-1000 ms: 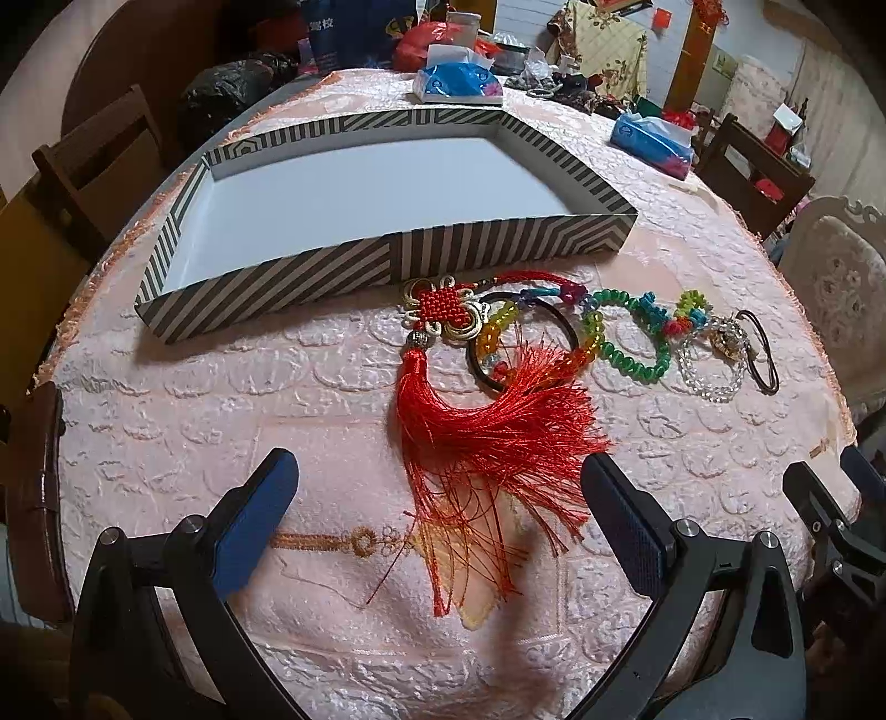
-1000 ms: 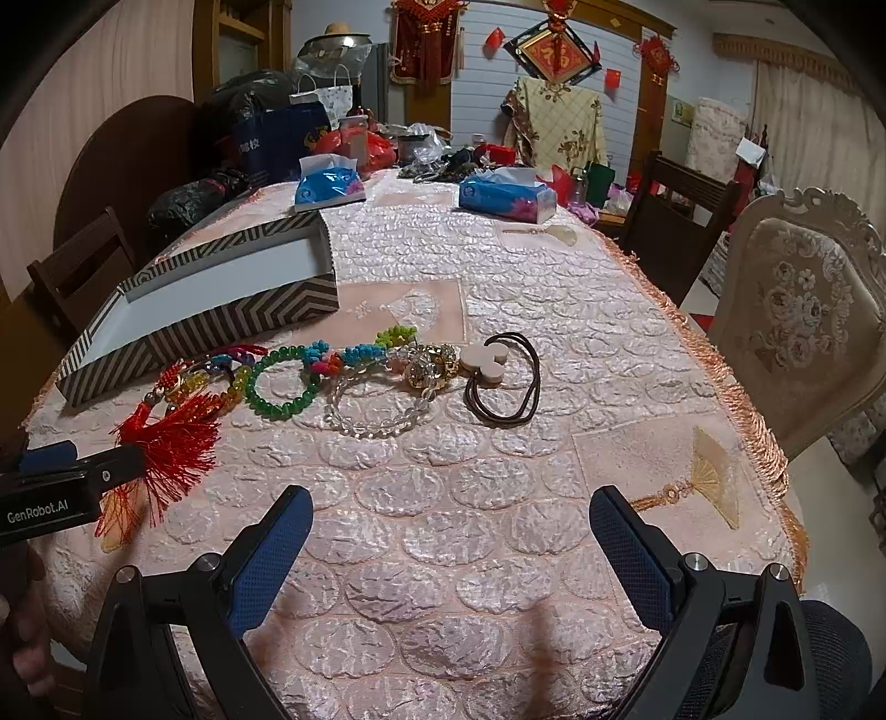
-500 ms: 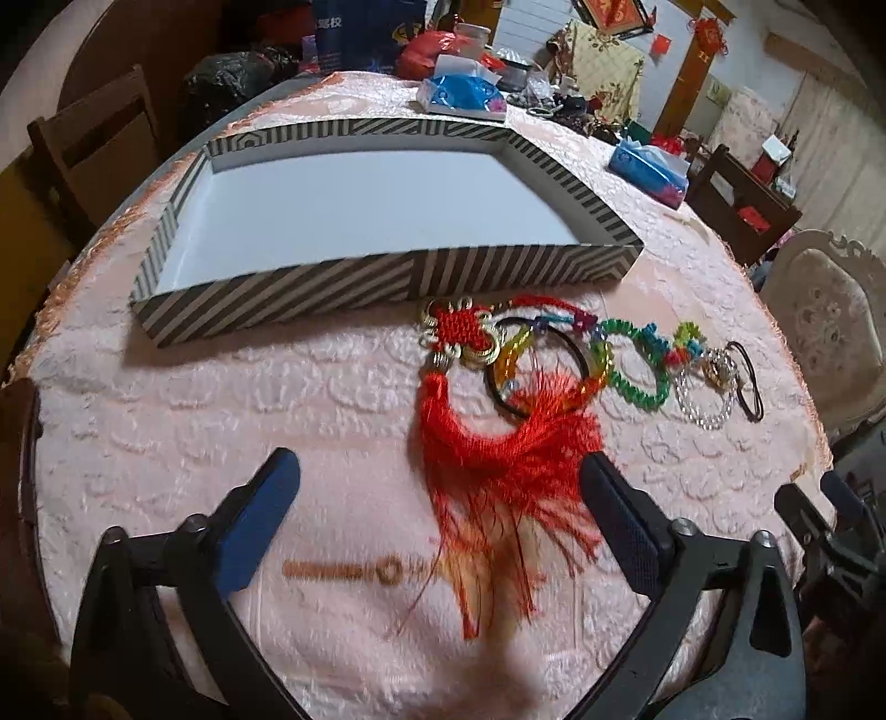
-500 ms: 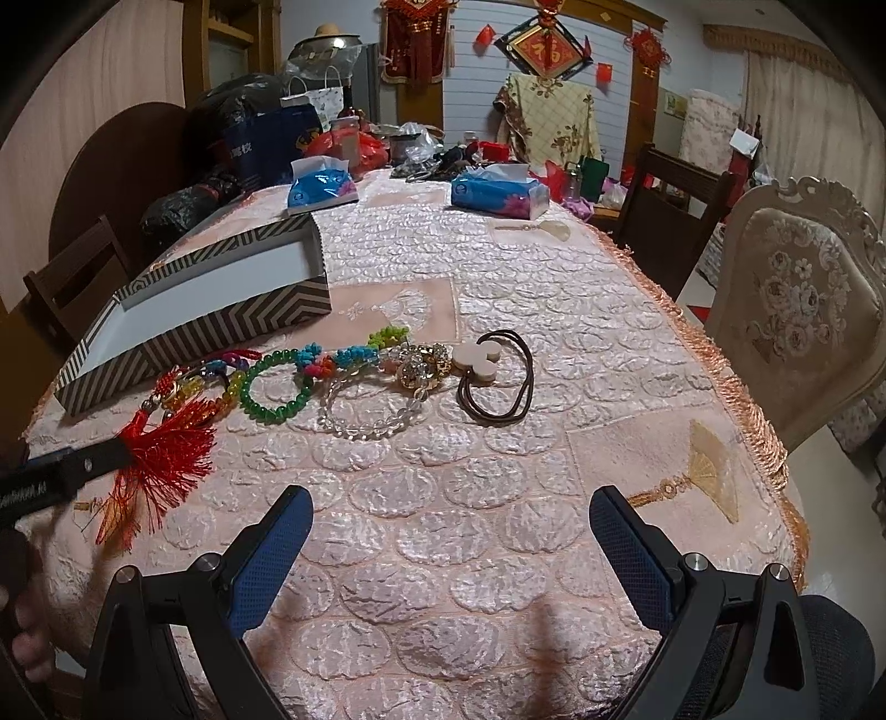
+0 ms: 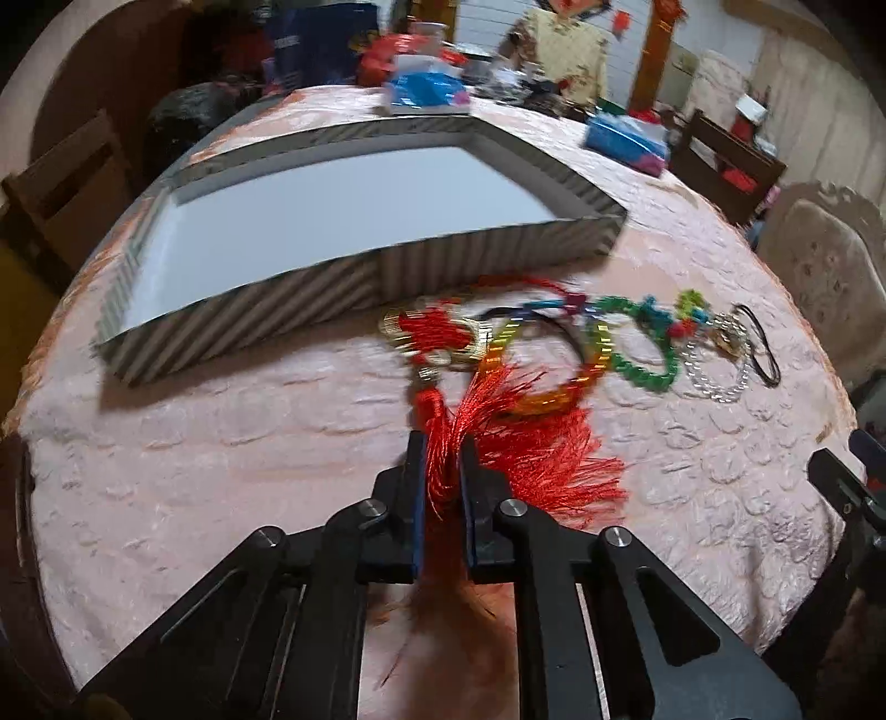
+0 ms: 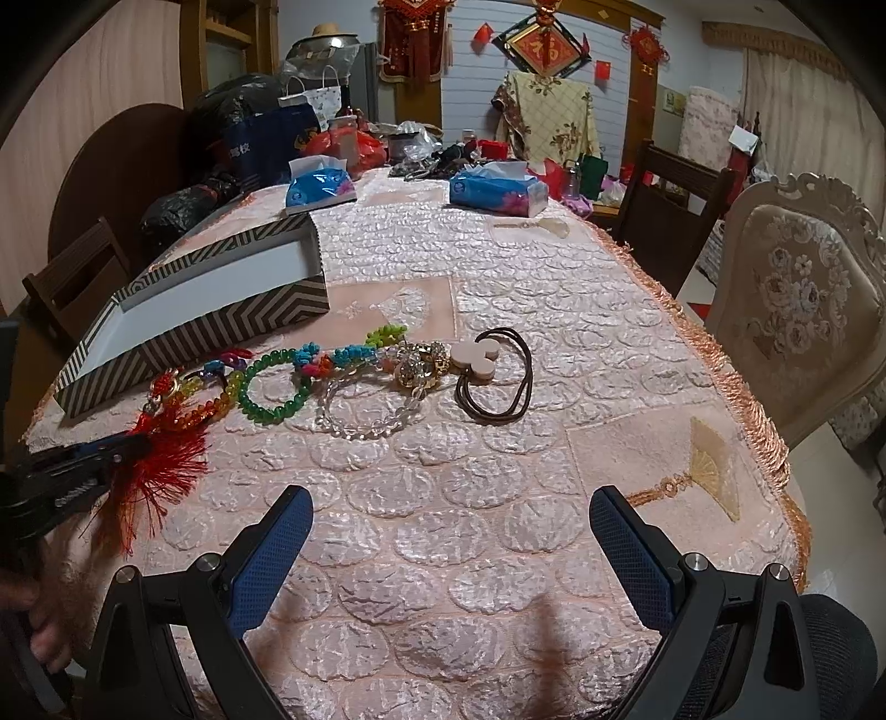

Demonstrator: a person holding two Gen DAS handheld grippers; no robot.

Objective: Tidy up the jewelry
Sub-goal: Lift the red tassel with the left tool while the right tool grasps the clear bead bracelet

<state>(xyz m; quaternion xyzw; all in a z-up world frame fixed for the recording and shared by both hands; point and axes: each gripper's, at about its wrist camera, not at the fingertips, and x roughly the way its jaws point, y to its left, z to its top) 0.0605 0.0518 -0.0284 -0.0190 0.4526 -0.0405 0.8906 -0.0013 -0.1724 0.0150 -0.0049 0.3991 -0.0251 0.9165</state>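
Left tool (image 5: 443, 459) has just clamped onto one red tassel (image 5: 531, 454); right tool (image 6: 451, 534) gapes beside three bracelets.

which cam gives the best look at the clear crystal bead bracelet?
Right wrist view. The clear crystal bead bracelet lies sharp near the middle, beside the green bead bracelet. In the left wrist view it is small, motion-blurred and near the right edge.

Pink embossed tablecloth (image 6: 498, 310); ornate floral chair (image 6: 797, 310); red wall hangings (image 6: 545, 50).
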